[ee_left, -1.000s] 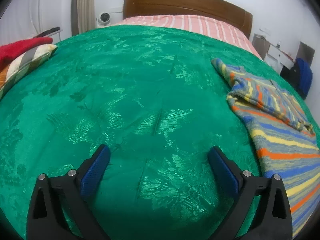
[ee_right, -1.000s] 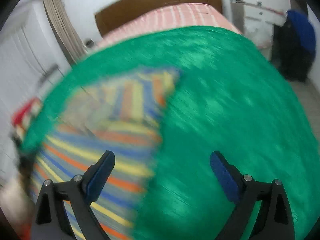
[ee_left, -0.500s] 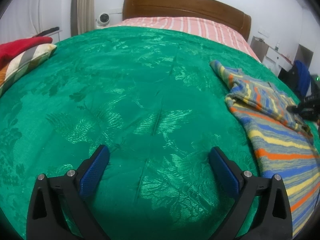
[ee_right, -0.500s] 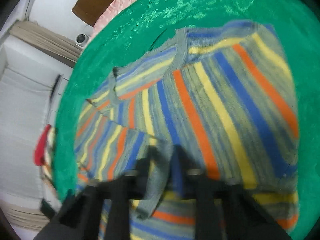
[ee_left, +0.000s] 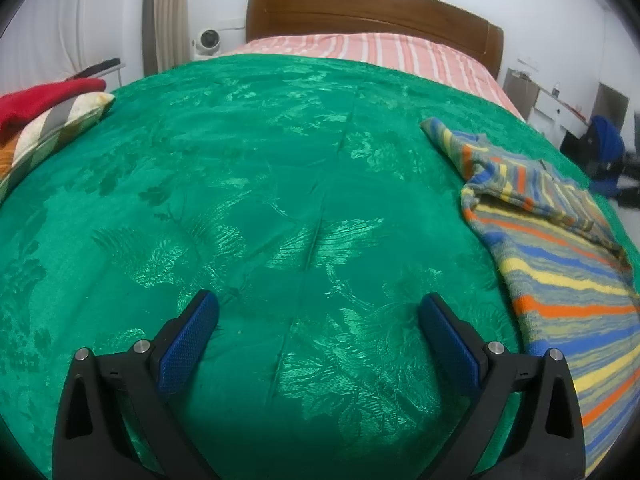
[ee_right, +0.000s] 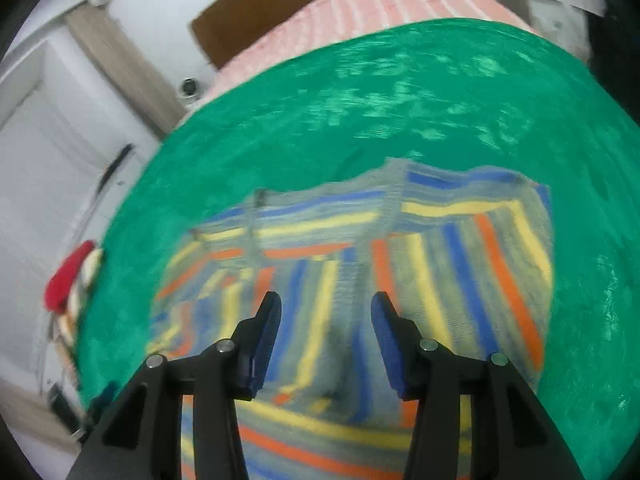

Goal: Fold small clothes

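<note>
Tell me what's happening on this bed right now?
A person with a handheld gripper in each hand is folding a striped sweater that lies on a green bedspread. The right gripper hovers over the sweater, its jaws opening with nothing pinched between them; one part of the sweater is already folded over its body. The left gripper is open over bare bedspread, with the sweater off to its right side.

Green quilt (ee_left: 248,208) covers bed w/ brown headboard (ee_left: 372,8); pink striped sheet (ee_left: 380,50) just below headboard. Small fan (ee_left: 209,40) left of headboard, red cloth (ee_left: 44,98) on pillow (ee_left: 52,132) at quilt's left edge.
</note>
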A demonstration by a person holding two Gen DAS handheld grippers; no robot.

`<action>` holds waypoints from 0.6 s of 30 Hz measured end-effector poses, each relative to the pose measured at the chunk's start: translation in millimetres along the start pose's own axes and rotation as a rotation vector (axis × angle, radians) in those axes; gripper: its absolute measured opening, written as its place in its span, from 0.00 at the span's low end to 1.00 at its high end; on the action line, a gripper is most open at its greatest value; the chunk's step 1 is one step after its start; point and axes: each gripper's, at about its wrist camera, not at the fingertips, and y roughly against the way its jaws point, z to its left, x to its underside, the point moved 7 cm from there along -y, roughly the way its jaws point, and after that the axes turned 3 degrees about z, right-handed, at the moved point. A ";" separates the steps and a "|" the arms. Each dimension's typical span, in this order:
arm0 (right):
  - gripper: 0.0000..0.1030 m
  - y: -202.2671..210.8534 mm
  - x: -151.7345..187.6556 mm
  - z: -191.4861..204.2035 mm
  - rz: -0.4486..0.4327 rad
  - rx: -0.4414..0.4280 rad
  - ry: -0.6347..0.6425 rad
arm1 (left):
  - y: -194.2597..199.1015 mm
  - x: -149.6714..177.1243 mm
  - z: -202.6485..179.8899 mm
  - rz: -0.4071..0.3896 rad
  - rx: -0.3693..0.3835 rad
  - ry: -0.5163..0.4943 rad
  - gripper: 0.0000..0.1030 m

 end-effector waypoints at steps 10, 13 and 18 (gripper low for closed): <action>0.40 -92.1 -35.3 142.9 0.247 -0.002 0.399 | 1.6 0.2 -2.1 -0.004 0.011 0.008 0.98; 0.40 -131.1 -33.4 134.2 0.344 0.055 0.396 | 1.6 -0.1 -1.6 -0.006 0.023 0.013 0.99; 0.04 -148.7 -19.7 142.0 0.415 0.070 0.515 | 1.1 0.1 -1.2 -0.008 0.031 0.015 0.99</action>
